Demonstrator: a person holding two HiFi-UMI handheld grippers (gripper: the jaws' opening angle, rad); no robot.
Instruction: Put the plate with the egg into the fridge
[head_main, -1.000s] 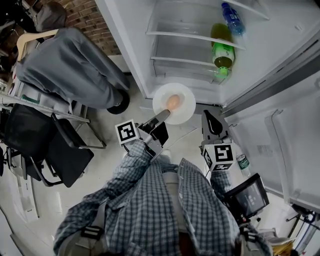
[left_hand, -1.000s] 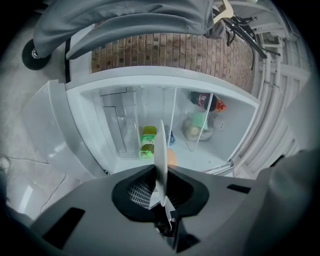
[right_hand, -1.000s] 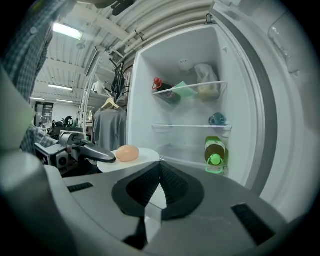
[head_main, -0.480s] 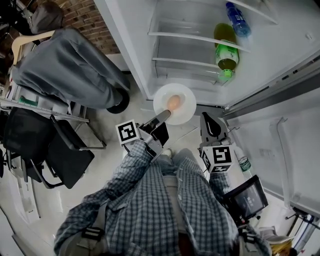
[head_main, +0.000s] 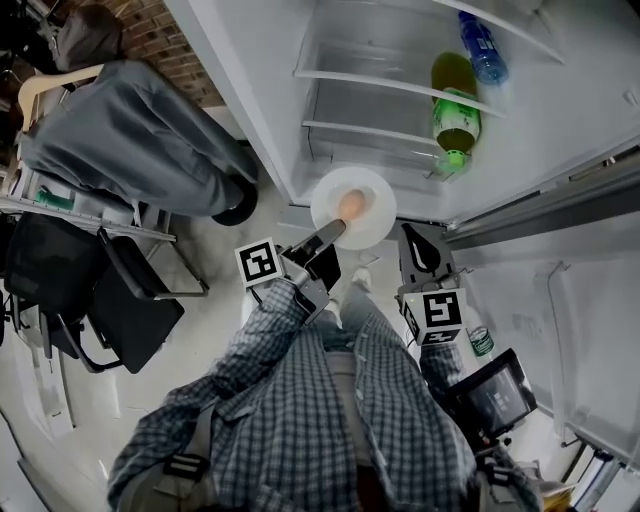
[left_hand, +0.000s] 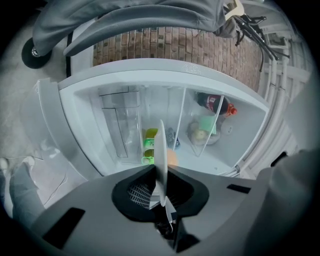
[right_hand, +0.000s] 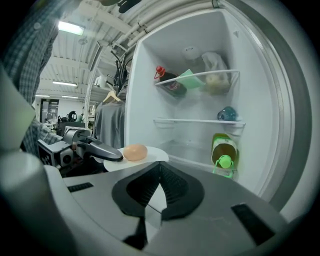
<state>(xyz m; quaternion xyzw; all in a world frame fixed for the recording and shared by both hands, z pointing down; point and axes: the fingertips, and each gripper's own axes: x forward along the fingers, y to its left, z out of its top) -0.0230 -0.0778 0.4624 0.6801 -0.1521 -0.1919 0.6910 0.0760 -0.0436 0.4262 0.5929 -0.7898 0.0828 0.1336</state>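
A white plate (head_main: 368, 222) with a brown egg (head_main: 350, 203) hangs level just in front of the open fridge's (head_main: 270, 90) lowest shelf. My left gripper (head_main: 335, 231) is shut on the plate's near rim. In the left gripper view the plate (left_hand: 161, 150) stands edge-on between the shut jaws of the left gripper (left_hand: 160, 172), with the egg (left_hand: 172, 158) behind it. My right gripper (head_main: 421, 250) hovers to the right of the plate, shut and empty. In the right gripper view the right gripper (right_hand: 160, 166) points at the fridge, with the plate (right_hand: 152, 154) and egg (right_hand: 135, 152) to its left.
A green bottle (head_main: 455, 115) and a blue bottle (head_main: 482, 45) lie on the fridge shelves. The open door (head_main: 590, 330) stands at the right, with a bottle (head_main: 482, 340) in its rack. A grey coat (head_main: 130, 130) and black chairs (head_main: 100, 290) crowd the left.
The person has stepped slightly closer to the fridge, and a foot now shows below the plate. The plate stays held in the left gripper; the right gripper stays shut.
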